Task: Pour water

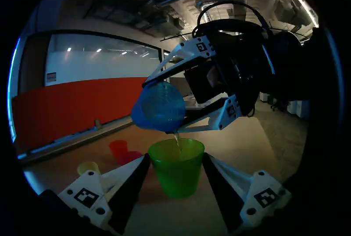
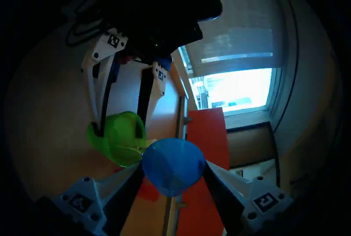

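The left gripper (image 1: 176, 160) has its jaws clamped on the sides of a green cup (image 1: 176, 172) that stands upright on the table (image 1: 245, 139). The right gripper (image 2: 173, 165) has its jaws closed around a blue cup (image 1: 158, 106), held tipped just above the green cup's rim, and a thin stream of water (image 1: 177, 141) falls from it into the green cup. A red cup (image 1: 117, 148) and a yellow cup (image 1: 87, 166) stand farther off on the table
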A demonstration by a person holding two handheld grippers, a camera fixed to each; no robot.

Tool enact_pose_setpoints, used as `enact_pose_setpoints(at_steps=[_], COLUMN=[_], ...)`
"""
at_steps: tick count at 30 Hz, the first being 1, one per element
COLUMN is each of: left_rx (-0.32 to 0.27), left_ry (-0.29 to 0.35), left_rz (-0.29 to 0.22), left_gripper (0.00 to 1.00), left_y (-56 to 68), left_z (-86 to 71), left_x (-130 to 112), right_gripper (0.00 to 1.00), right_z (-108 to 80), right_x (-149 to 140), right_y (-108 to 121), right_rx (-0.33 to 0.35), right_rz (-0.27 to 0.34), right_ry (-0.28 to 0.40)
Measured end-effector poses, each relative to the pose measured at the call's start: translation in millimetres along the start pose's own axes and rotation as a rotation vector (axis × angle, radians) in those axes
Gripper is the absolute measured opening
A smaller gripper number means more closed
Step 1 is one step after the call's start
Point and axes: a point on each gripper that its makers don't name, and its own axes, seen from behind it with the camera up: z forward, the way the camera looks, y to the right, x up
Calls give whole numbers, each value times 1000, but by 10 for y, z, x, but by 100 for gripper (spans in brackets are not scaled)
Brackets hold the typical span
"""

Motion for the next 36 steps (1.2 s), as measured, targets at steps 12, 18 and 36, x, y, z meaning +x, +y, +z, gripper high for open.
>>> enact_pose_setpoints(at_steps=[12,18,36], left_rx=[-2,-1,-2], left_ry=[2,1,1], left_rz=[3,4,7], left_gripper=[87,87,87], left_y=[16,14,19], left_z=[-1,2,7], left_x=[8,2,6], right_gripper=[92,92,92], right_z=[-1,-45,-179], right_x=[19,67,179], right_y=[11,27,-4], right_rx=[-11,-14,-32], right_rz=[-38,-57,-109], right_ry=[-3,-7,-18])
